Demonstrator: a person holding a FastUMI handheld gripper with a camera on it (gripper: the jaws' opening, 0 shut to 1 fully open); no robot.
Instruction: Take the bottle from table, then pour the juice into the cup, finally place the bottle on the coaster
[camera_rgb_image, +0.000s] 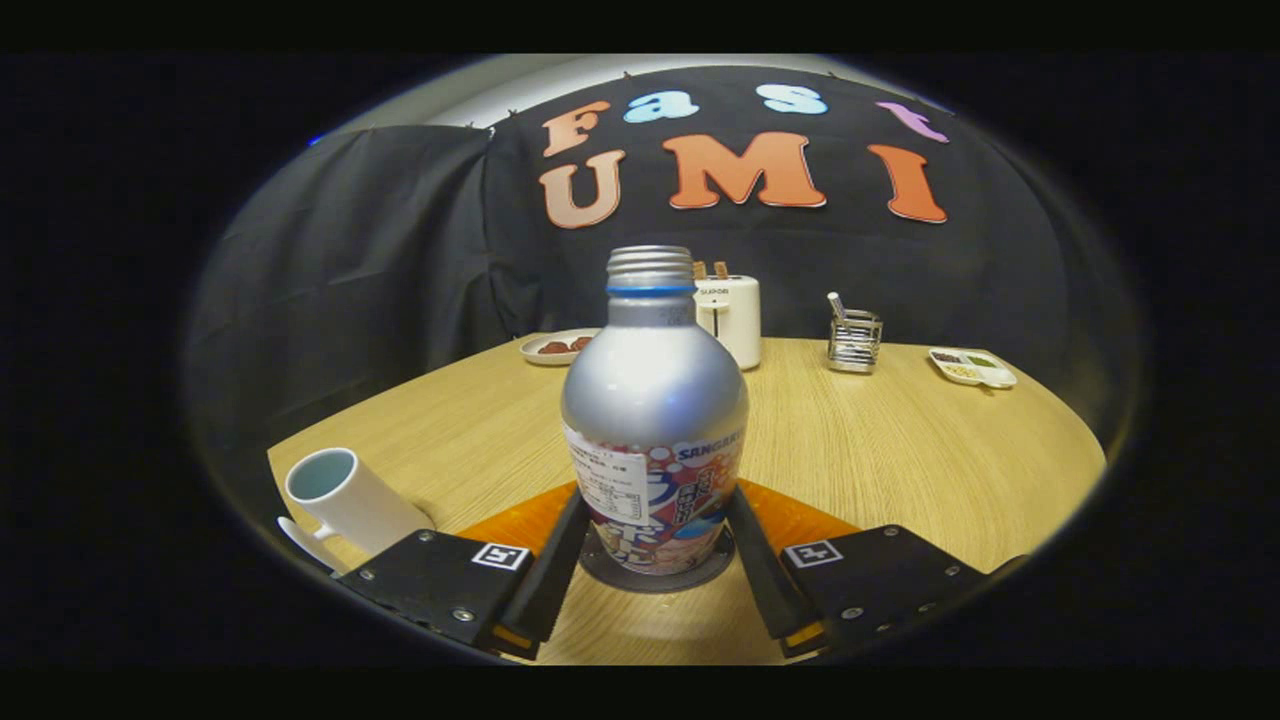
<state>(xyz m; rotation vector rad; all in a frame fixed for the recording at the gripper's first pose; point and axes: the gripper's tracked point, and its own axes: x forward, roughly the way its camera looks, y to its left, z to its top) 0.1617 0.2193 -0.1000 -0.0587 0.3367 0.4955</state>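
A white cup (345, 497) stands on the wooden table (900, 450) just left of the gripper (655, 560), its open mouth tipped toward the camera. The bottle (654, 420) stands upright between the two fingers, silver above and labelled below, its cap off and the threaded neck bare. Both fingers (552, 565) lie against its lower sides, pinching it. Its base sits on a dark round coaster (655, 578), which rests on an orange mat (800, 520). Beyond the bottle, along the far edge of the table, are a small plate (556, 347) with dark pieces, a white toaster (730, 318), a wire holder (854, 342) and a divided tray (971, 367). Black cloth hangs behind.
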